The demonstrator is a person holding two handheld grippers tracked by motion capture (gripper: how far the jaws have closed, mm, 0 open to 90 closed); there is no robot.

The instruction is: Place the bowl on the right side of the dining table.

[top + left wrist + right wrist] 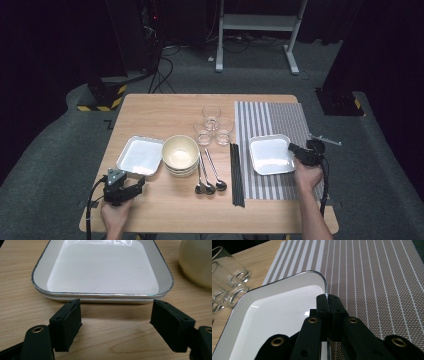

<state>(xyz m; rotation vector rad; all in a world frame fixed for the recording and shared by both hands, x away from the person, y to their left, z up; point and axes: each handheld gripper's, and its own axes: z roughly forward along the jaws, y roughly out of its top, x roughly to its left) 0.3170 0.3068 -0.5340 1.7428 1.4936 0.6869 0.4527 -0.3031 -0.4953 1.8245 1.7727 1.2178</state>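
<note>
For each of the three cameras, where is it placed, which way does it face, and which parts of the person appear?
High view: above the person's side, facing forward and down on the table; both forearms and hands show.
Left gripper view: on the left gripper, facing the left tray; open jaws.
Right gripper view: on the right gripper, shut on the right tray.
Shared: both trays appear from above too.

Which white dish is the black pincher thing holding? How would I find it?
Look for the striped placemat on the right half of the wooden table. The white square dish lies on it, with the right gripper shut on its rim. The other white dish sits on bare wood beside the bowls.
</note>
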